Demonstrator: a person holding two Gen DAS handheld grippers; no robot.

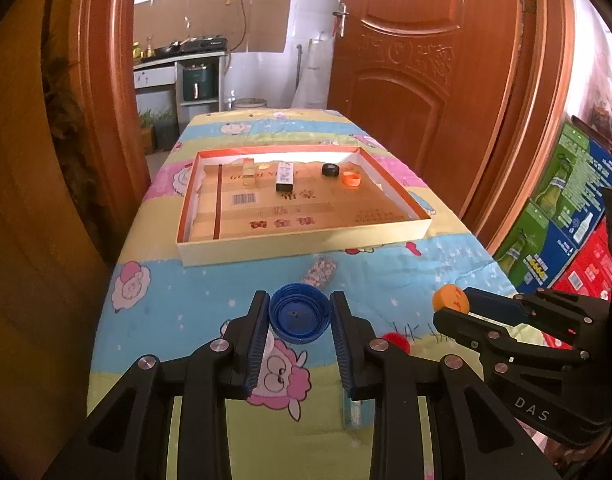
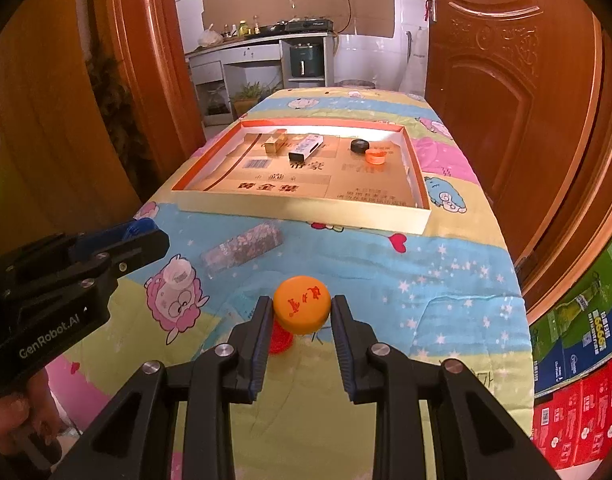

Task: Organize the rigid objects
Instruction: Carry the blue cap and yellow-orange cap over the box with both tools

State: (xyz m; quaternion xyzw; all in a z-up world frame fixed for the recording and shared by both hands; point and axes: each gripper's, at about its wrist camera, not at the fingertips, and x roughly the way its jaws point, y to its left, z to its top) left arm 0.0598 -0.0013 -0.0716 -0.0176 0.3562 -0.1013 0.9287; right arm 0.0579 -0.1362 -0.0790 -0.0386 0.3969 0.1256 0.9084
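Now I hold a blue cap (image 1: 299,316) clamped in my left gripper (image 1: 299,320) and an orange cap (image 2: 301,308) in my right gripper (image 2: 301,314), both above the tablecloth (image 2: 446,280), the tray (image 1: 297,246) lying straight ahead.

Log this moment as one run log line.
left gripper: shut on blue cap | right gripper: shut on orange cap | tray: holds earlier items | red cap: on table

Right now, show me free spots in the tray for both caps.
Free: the tray's whole near half, up to its front wall. Crowded: the far strip, with the gold box, lighter, black cap and small orange cap.
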